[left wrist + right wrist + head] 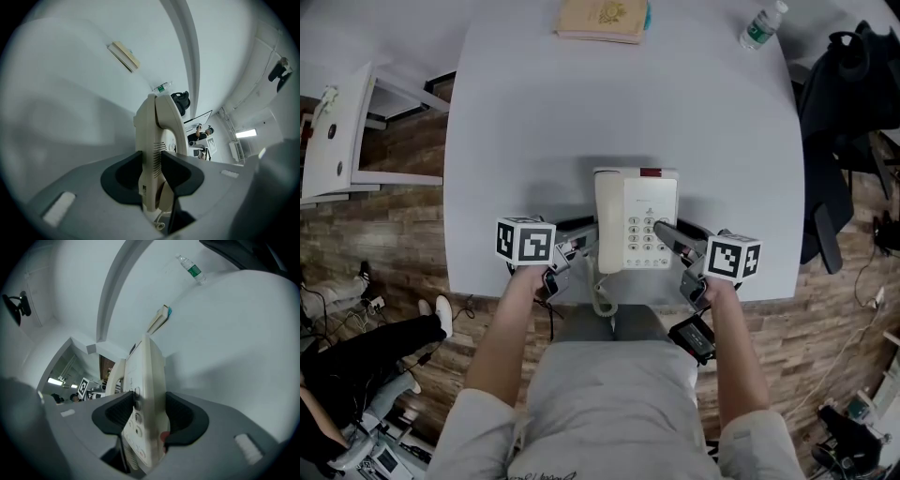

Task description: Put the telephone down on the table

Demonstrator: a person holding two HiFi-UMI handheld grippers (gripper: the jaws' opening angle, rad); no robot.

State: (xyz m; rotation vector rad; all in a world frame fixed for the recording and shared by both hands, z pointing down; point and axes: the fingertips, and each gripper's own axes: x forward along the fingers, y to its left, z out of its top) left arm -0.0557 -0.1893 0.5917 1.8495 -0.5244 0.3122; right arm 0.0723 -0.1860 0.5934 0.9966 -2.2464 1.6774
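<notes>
A cream telephone (635,220) with its handset on the left and a keypad sits between both grippers, over the near edge of the white table (581,103). My left gripper (581,242) is shut on the phone's left side, and in the left gripper view the handset side (154,140) is pinched between the dark pads (129,176). My right gripper (670,234) is shut on the right side; the keypad edge (145,390) fills its jaws. The coiled cord (602,300) hangs off the table's front. I cannot tell if the base touches the table.
A tan book (602,19) lies at the table's far edge and a water bottle (763,25) lies at the far right corner. A black jacket (839,103) hangs to the right of the table. White furniture (342,131) stands on the left.
</notes>
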